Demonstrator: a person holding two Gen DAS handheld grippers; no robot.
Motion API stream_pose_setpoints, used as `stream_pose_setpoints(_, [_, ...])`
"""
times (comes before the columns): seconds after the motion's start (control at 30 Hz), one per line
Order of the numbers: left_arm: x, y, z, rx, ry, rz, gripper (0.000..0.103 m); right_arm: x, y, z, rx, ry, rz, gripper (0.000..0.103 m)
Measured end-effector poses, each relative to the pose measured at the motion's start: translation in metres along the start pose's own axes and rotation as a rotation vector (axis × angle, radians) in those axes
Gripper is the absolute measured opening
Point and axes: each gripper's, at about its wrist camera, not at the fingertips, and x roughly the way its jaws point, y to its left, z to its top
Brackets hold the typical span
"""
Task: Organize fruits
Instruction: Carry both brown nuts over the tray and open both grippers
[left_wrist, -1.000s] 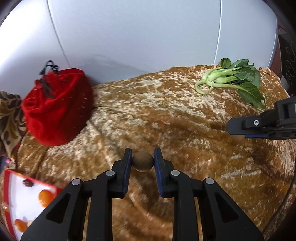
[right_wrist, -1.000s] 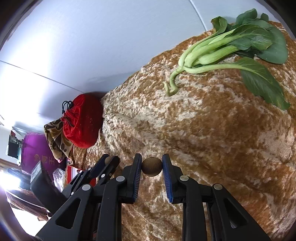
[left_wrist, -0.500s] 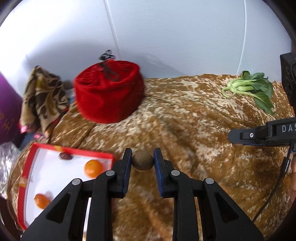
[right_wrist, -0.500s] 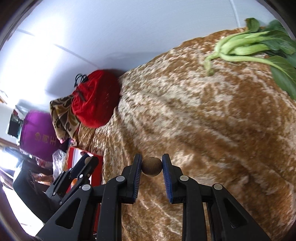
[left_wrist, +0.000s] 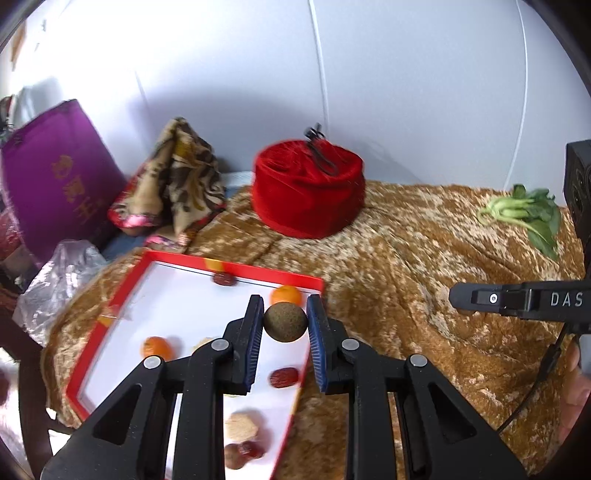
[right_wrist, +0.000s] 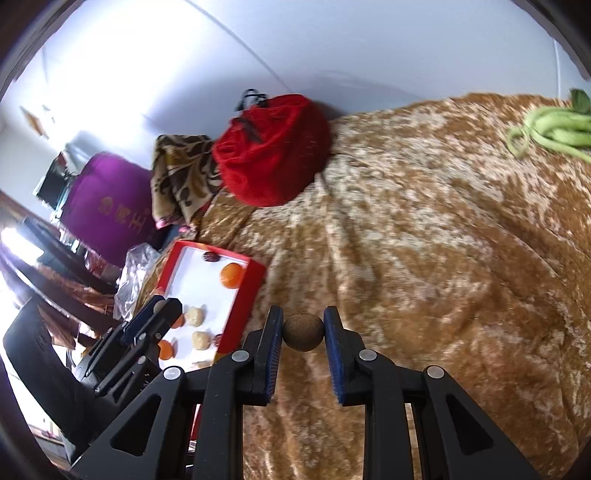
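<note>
Brown round fruit: clamped between the blue pads of the left tongs, held over the right edge of the red-rimmed tray. Second brown round fruit: clamped in the right tongs, over the gold cloth just right of the tray. Tray contents: oranges, red dates, pale nuts (some blurred). Red velvet pouch: far edge of the cloth, by the wall. Leafy greens: far right corner. Purple bag and patterned fabric: left of the pouch.
</note>
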Motion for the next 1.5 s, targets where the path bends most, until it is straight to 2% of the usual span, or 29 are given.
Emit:
stream_pose_setpoints(0.23, [-0.022, 0.021, -0.002, -0.031, -0.058, 0.041, 0.022, 0.004, 0.035, -0.005, -0.058, -0.039, 0.057, 0.023])
stream_pose_setpoints(0.53, [-0.036, 0.059, -0.012, -0.076, -0.087, 0.129, 0.022, 0.025, 0.082, -0.017, -0.14, -0.03, 0.125, 0.023])
stream_pose_setpoints(0.73, [-0.035, 0.074, -0.014, -0.107, -0.089, 0.169, 0.022, 0.032, 0.097, -0.027, -0.193, -0.024, 0.142, 0.023])
stream_pose_setpoints(1.13, [-0.024, 0.076, -0.014, -0.101, -0.078, 0.233, 0.022, 0.044, 0.121, -0.046, -0.284, 0.008, 0.158, 0.023])
stream_pose_setpoints(1.5, [-0.023, 0.076, -0.014, -0.115, -0.09, 0.26, 0.022, 0.053, 0.133, -0.058, -0.33, 0.029, 0.161, 0.023])
